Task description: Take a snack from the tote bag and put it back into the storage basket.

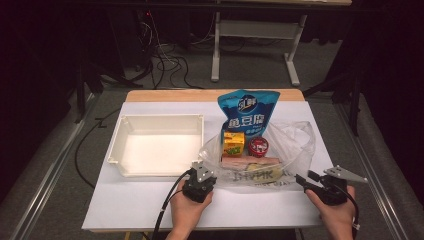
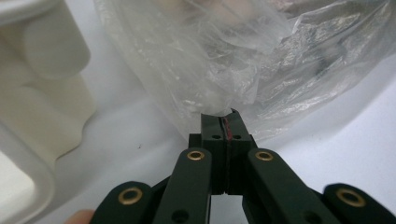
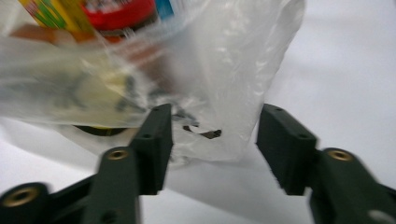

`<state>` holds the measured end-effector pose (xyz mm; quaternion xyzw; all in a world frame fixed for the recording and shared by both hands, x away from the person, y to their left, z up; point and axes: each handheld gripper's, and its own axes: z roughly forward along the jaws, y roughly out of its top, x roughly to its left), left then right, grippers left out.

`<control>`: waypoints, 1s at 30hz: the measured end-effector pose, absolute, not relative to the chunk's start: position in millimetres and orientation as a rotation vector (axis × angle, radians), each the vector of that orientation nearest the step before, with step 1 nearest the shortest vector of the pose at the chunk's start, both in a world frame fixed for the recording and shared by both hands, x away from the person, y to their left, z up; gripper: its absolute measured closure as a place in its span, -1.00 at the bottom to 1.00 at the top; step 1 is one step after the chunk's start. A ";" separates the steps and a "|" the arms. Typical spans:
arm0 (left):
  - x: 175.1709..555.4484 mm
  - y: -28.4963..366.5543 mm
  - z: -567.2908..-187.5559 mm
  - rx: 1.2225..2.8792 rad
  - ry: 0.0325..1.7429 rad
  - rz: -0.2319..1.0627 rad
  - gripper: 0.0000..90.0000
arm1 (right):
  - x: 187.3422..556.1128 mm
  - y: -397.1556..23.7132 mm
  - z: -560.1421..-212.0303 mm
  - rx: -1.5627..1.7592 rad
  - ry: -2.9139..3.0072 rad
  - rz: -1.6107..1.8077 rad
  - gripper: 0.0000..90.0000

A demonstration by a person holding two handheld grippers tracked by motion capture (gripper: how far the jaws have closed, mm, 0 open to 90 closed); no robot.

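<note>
Plastic, thin, clear and crinkled, makes up the bag [image 1: 260, 162] that lies on the white-covered bench [image 1: 150, 200], just right of an empty white tray [image 1: 157, 145]. Through its film show a yellow carton [image 1: 233, 142], a red-lidded cup [image 1: 258, 146] and a pinkish sausage-like pack [image 1: 250, 161]; dark print on the near face of the bag is reversed and I cannot read it. Behind the bag stands a blue pouch [image 1: 247, 112] with large white Chinese characters, of which "鱼豆腐" can be made out.

The left gripper [image 2: 225, 122] has its jaws fully closed, pinching a fold of the bag's edge between them at the bag's near left corner. The right gripper [image 3: 212, 135] sits at the bag's near right corner with its jaws standing partly apart; a corner of the bag lies between them, and the pads do not press on it. The right gripper view is blurred.
</note>
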<state>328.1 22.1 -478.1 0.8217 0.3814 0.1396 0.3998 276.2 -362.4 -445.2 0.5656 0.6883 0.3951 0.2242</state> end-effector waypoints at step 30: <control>305.1 33.6 -439.9 1.936 0.913 0.342 0.65 | 323.4 -339.2 -454.4 1.538 1.918 1.046 0.49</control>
